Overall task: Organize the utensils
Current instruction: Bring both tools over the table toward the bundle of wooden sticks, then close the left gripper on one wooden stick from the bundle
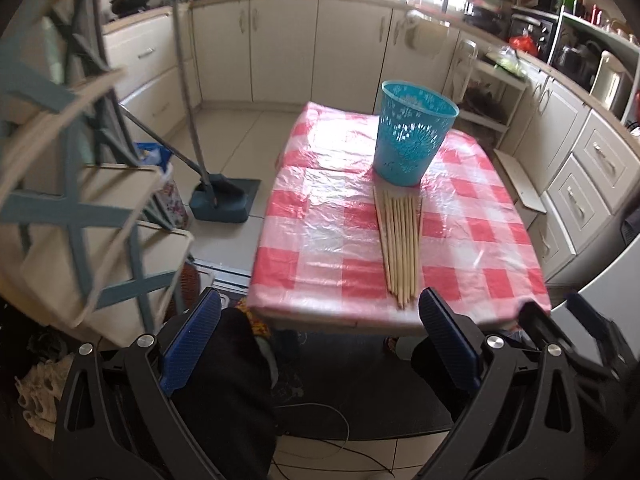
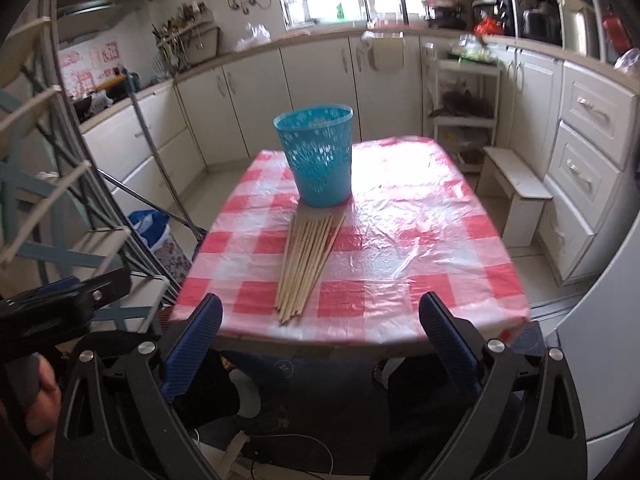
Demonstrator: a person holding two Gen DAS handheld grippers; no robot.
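Several wooden chopsticks [image 1: 400, 244] lie in a fan on the red-and-white checked table [image 1: 320, 240], their far ends near a blue perforated plastic bin [image 1: 412, 132] that stands upright. In the right wrist view the chopsticks [image 2: 306, 260] lie in front of the bin [image 2: 316, 156] on the table [image 2: 420, 248]. My left gripper [image 1: 320, 312] is open and empty, held before the table's near edge. My right gripper [image 2: 320, 316] is open and empty, also before the near edge, close to the chopsticks' near tips.
A folding wooden rack [image 1: 80, 200] stands to the left. A dustpan and broom [image 1: 220, 196] rest on the floor left of the table. Cabinets [image 1: 280, 52] line the back and right; a small white step stool [image 2: 516, 188] stands right of the table.
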